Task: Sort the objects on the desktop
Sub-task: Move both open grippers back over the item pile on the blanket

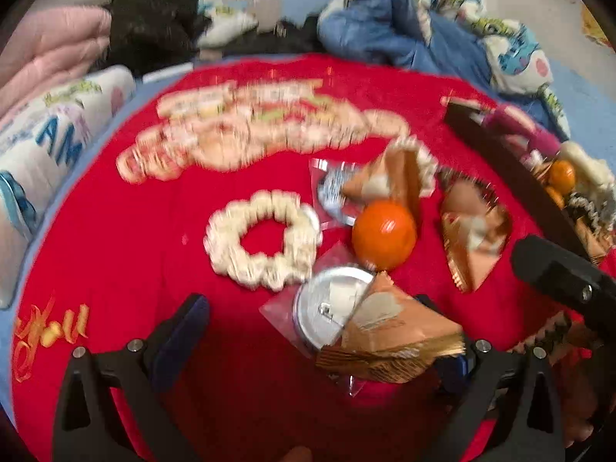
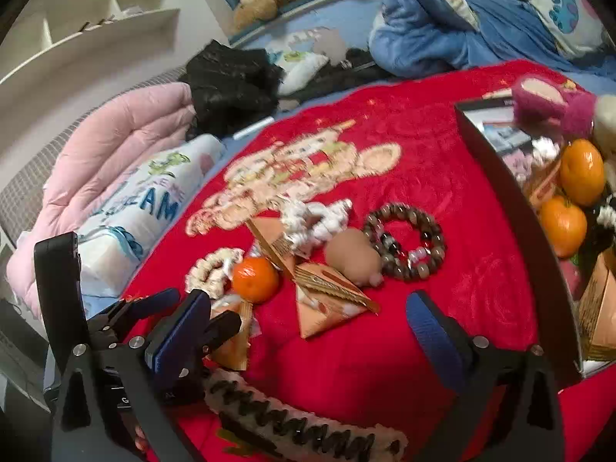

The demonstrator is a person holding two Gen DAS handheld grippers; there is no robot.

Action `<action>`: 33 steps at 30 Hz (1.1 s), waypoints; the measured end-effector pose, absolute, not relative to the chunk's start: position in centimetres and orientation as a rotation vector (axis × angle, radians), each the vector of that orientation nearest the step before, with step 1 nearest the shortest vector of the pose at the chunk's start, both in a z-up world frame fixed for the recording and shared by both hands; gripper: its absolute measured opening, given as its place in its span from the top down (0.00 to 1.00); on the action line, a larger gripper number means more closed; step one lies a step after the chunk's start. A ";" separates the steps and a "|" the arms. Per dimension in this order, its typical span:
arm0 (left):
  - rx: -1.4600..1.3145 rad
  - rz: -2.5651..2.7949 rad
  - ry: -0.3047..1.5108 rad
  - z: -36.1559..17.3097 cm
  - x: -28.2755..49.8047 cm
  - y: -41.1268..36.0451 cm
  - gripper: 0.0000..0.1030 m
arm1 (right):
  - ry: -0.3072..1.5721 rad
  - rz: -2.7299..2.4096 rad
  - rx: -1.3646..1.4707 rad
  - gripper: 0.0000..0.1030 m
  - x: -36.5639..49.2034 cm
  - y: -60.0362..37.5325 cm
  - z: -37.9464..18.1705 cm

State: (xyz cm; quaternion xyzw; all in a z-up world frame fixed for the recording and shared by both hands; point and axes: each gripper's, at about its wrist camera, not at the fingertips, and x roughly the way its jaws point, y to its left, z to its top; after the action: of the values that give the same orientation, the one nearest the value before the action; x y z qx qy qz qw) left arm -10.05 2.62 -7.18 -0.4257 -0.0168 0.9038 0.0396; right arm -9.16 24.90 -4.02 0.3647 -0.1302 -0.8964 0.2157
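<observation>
A red blanket [image 2: 442,308] covers the work surface, and small things lie scattered over it. In the left wrist view the left gripper [image 1: 319,319] hangs low over the blanket with its jaws spread wide and nothing between them. A silver badge [image 1: 327,308] in a clear wrapper and a triangular snack packet [image 1: 396,327] lie just inside its right finger, the packet overlapping the badge. Beyond them sit an orange [image 1: 384,234] and a cream scrunchie [image 1: 263,239], near each other but apart. Two more triangular packets lie further right — this view is blurred, so finer detail is lost.

In the right wrist view the right gripper [image 2: 308,331] is also wide open, holding nothing. Ahead of it lie a packet [image 2: 327,304], a tan pear-shaped toy [image 2: 352,256] and a bead bracelet [image 2: 404,246], the toy touching the bracelet's left edge. A fuzzy strip with a black zigzag [image 2: 304,423] lies below, near the camera.

At the right stands a dark box [image 2: 512,181]; inside it are two oranges [image 2: 581,171], a pink plush [image 2: 550,104] and another packet [image 2: 596,304].
</observation>
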 end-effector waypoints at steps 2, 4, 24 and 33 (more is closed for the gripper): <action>-1.300 2.774 -0.046 -7.1 -10.0 2.7 0.00 | -0.378 -2.466 1.066 0.11 -9.7 24.9 -4.7; -1.311 2.776 -0.027 -7.2 -10.1 3.0 0.00 | -0.376 -2.469 1.115 0.19 -10.2 24.9 -5.3; -1.331 2.770 -0.001 -7.6 -10.4 3.3 0.00 | -0.260 -2.494 1.124 0.18 -10.1 23.5 -5.6; -1.319 2.772 -0.004 -7.6 -10.3 3.3 0.00 | -0.250 -2.510 1.138 0.17 -10.4 23.2 -5.7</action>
State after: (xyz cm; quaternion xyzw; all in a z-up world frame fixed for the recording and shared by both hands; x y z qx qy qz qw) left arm -10.32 3.29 -7.62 -0.4294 -0.0014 0.9024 0.0359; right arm -10.37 23.19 -5.75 0.4041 -0.0887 -0.8911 0.1862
